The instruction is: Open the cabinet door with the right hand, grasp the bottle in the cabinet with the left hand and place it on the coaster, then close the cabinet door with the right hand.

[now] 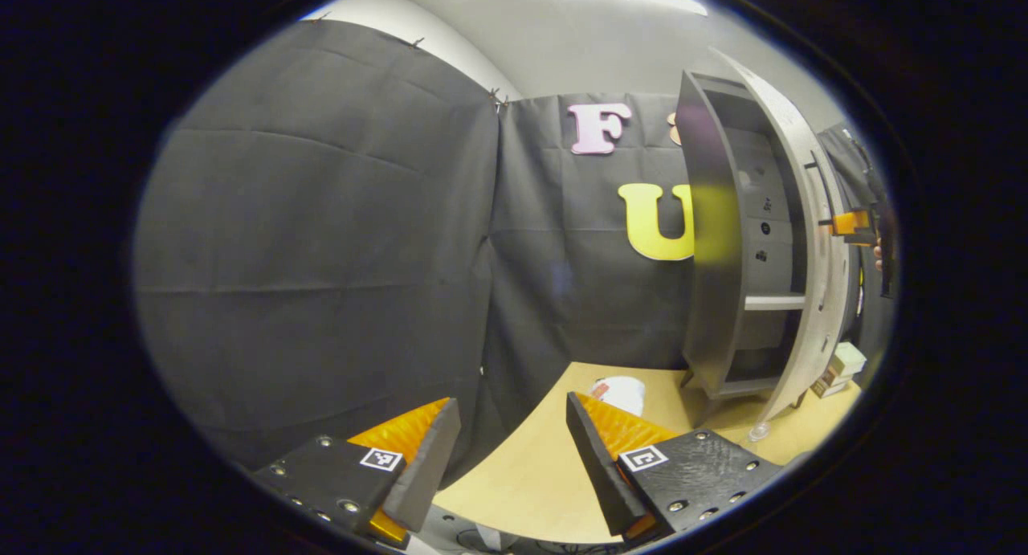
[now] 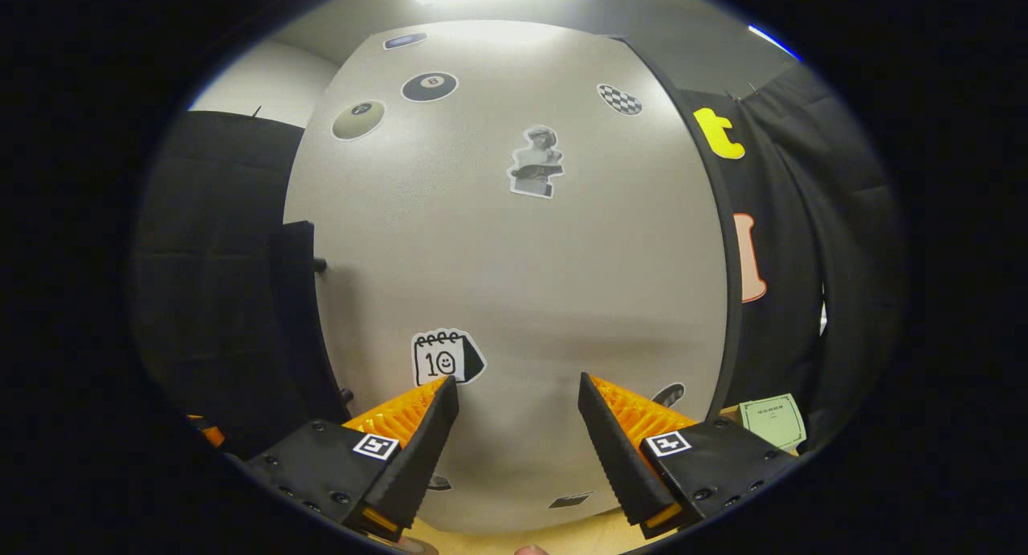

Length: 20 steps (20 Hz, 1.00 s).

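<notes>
both grippers (image 1: 512, 426) (image 2: 518, 414) wide open, empty | cabinet door (image 2: 514, 282) ajar, near right

The cabinet door (image 1: 811, 242) stands partly open, so the cabinet (image 1: 715, 242) interior is reachable from the front. Its shelf (image 1: 773, 302) splits that opening. Bare table (image 1: 530, 467) lies before the cabinet.

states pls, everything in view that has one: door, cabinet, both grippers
door: part open, right gripper at its outer face
cabinet: shelves in view bare, no bottle seen inside
left gripper: open, empty, over the table edge
right gripper: open, empty, facing the door's stickered front
</notes>
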Tool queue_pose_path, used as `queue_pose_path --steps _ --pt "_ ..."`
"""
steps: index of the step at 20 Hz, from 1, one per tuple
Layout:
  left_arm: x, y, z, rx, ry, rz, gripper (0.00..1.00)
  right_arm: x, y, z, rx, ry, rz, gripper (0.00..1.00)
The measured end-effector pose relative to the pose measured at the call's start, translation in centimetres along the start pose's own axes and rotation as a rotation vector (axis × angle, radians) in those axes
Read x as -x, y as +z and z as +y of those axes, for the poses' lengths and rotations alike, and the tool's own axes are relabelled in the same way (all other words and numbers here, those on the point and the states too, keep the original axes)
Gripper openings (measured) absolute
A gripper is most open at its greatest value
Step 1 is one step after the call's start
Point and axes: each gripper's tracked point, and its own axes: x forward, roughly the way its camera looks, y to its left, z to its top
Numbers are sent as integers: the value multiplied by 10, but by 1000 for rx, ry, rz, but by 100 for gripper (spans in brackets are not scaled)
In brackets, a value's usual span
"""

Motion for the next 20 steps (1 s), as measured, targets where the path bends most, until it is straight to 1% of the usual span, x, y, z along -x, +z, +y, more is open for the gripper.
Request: queue_pose_path --steps 4,7,8,10,12,14,15,16,17,18,19,20 --pt "5 1 9 -1 18 -5 80 -22 -4 1 -43 -32 12 96" --pt "9 3 16 -11 32 -8 80 -30 -2 2 -33 -70 12 96" --pt "12 1 18 -9 34 -8 84 -32 -1 3 -21 -81 5 95" --pt "15 2 24 -4 45 -7 80 -30 -3 7 -13 -93 0 96" --pt "17 4 25 -20 51 -8 80 -29 -5 11 -18 -104 0 96" --pt "15 9 22 -53 51 -10 80 -27 -7 12 2 -125 -11 96" --pt "15 13 19 -69 47 -17 82 -25 -7 12 15 -132 -15 96" --pt "13 20 15 -78 41 -25 82 -24 -7 12 26 -135 -16 96" --pt "12 26 9 -78 34 -36 80 -25 -8 12 33 -132 -10 96" --pt "12 33 3 -74 26 -47 82 -25 -11 13 33 -122 3 96" --pt "10 39 -5 -66 15 -57 80 -25 -13 14 26 -113 11 96" --pt "8 46 -13 -60 5 -66 82 -22 -13 13 15 -103 18 96"
